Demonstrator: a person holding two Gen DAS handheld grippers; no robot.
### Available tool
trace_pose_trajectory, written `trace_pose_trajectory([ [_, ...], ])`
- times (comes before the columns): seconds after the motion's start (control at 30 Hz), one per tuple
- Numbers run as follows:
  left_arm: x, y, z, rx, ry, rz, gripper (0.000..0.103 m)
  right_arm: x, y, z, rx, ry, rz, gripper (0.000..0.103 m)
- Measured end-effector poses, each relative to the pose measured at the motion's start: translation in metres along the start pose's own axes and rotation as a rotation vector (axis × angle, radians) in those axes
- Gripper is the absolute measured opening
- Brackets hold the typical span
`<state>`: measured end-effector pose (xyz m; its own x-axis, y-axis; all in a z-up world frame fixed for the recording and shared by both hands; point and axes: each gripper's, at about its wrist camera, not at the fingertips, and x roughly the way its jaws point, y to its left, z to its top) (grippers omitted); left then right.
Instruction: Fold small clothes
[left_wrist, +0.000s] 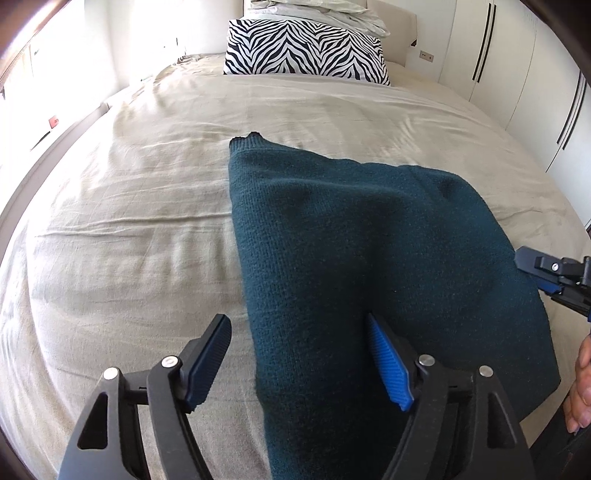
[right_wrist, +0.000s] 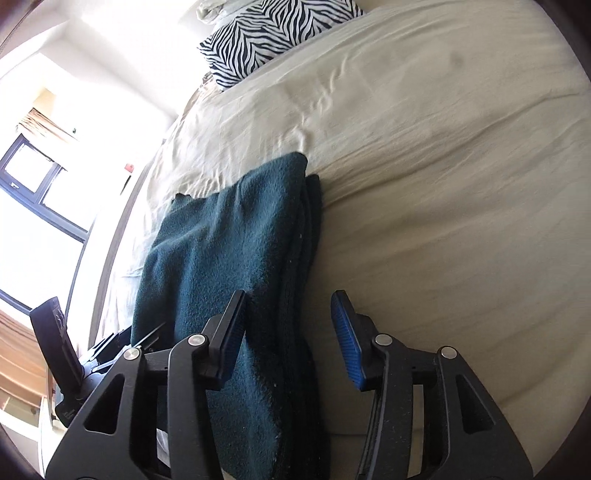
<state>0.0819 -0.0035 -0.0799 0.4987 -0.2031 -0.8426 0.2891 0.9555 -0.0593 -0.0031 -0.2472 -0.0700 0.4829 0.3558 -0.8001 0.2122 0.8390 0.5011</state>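
Observation:
A dark teal knit sweater (left_wrist: 351, 258) lies folded lengthwise on the beige bed sheet (left_wrist: 129, 240). My left gripper (left_wrist: 297, 325) is open, its jaws straddling the sweater's near left edge just above it. In the right wrist view the sweater (right_wrist: 229, 251) shows stacked layers along its right edge. My right gripper (right_wrist: 288, 306) is open, its jaws straddling that right edge near the bed's front. The right gripper also shows in the left wrist view (left_wrist: 554, 275) beside the sweater's right edge. Neither gripper holds anything.
A zebra-print pillow (left_wrist: 306, 48) and white pillows lie at the head of the bed. White wardrobe doors (left_wrist: 517, 55) stand on the right. A window (right_wrist: 33, 184) is on the left. The left gripper's body (right_wrist: 59, 347) shows at lower left in the right wrist view.

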Motion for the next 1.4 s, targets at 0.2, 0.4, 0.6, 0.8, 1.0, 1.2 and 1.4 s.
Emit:
trace_pose_trajectory([
  [0.2, 0.001, -0.002, 0.001, -0.008, -0.009, 0.011, 0.079, -0.026, 0.037, 0.011, -0.048, -0.042, 0.105, 0.045],
  [0.4, -0.020, 0.012, 0.004, -0.063, -0.049, 0.014, 0.080, 0.009, 0.070, 0.019, -0.078, 0.033, 0.156, 0.045],
  [0.6, -0.042, 0.016, 0.045, -0.082, -0.138, -0.005, 0.071, 0.044, 0.070, 0.040, -0.016, 0.066, 0.178, 0.045],
  [0.8, 0.022, -0.019, 0.081, 0.012, -0.011, -0.021, 0.059, 0.075, 0.053, 0.053, 0.023, 0.092, 0.107, 0.045],
  [1.0, 0.057, -0.017, 0.077, -0.009, 0.033, -0.072, 0.063, 0.079, 0.035, 0.058, 0.043, 0.090, 0.141, 0.045],
  [1.2, 0.057, -0.012, 0.072, -0.016, 0.013, -0.097, 0.064, 0.033, 0.039, 0.037, 0.046, 0.033, 0.201, 0.045],
  [1.4, 0.053, -0.013, 0.069, -0.010, -0.007, -0.097, 0.064, 0.030, 0.011, -0.006, -0.021, 0.041, 0.200, 0.041],
])
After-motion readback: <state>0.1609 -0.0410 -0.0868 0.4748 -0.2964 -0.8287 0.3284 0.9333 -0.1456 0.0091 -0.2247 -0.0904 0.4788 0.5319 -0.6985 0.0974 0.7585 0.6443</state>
